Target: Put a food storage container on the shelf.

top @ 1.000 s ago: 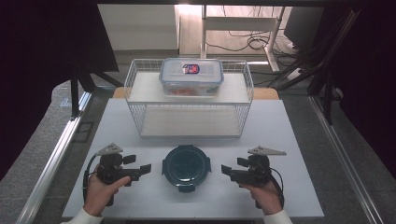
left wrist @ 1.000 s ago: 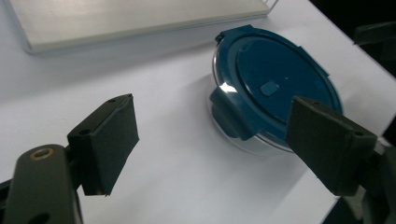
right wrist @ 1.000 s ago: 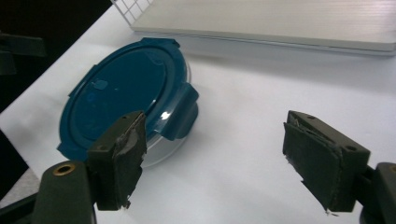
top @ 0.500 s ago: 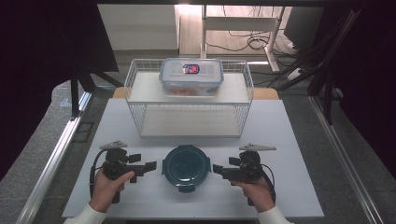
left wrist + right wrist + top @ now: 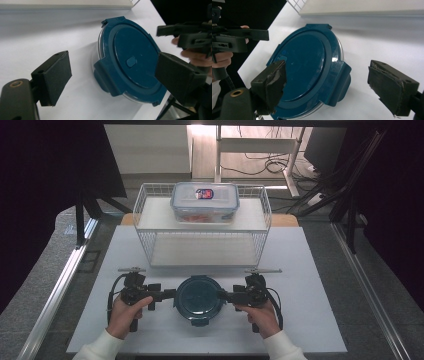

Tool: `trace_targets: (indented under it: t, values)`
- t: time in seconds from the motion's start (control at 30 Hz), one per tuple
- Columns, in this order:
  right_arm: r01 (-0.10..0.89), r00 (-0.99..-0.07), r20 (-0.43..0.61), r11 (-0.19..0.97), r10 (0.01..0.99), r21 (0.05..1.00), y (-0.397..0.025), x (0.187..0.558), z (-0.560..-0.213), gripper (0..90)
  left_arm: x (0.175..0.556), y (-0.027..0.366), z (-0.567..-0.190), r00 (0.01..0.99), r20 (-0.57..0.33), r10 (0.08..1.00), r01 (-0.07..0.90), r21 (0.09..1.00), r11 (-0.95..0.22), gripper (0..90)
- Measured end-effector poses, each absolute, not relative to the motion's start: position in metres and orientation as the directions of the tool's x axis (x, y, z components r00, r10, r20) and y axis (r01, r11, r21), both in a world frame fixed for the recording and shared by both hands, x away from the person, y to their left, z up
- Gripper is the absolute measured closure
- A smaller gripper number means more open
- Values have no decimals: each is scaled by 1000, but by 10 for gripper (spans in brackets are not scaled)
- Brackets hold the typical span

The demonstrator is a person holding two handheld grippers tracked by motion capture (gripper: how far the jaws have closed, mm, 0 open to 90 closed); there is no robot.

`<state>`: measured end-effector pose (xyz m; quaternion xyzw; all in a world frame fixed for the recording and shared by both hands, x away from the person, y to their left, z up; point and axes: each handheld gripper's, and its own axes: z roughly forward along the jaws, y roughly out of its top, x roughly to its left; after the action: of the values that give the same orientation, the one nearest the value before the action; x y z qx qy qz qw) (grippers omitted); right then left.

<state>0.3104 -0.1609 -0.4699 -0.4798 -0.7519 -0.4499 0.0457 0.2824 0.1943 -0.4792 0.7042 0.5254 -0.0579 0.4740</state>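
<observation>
Blue, round and lidded, the container [image 5: 200, 299] sits on the white desk [image 5: 310, 270] close to its near edge, about midway between the left and right edges. Its lid carries four clip tabs and a small oval vent at the centre; no writing can be read on it. Behind it, toward the far edge, stands a white wire rack [image 5: 202, 227] with a clear rectangular box [image 5: 205, 202] on its top shelf; the box lid bears a small red-and-blue label, too small to read.

The left gripper [image 5: 167, 294] points in at the container's left side with its jaws spread wide, one side tab lying between them in the left gripper view. The right gripper [image 5: 225, 295] mirrors it at the right side, jaws likewise wide around the opposite tab, not closed on it.

Since a second ago both grippers have moved inward from well apart to the container's rim; the container, rack and box have stayed put.
</observation>
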Motion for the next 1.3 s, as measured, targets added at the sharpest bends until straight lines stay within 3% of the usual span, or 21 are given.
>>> trace_targets:
  t: [0.4, 0.87, 1.1, 1.3]
  values:
    - [807, -502, 537, 144, 678, 573, -155, 316, -487, 118, 295, 178, -504, 421, -672, 609, 851, 525, -10, 105]
    - [847, -465, 594, 135, 657, 514, -148, 317, -502, 105, 299, 168, -521, 391, -718, 576, 882, 471, -13, 98]
    - [867, -445, 629, 130, 637, 481, -144, 318, -508, 109, 299, 163, -525, 384, -729, 566, 891, 453, -21, 130]
    - [869, -447, 635, 137, 630, 475, -144, 318, -509, 173, 298, 161, -526, 388, -733, 558, 892, 452, -26, 196]
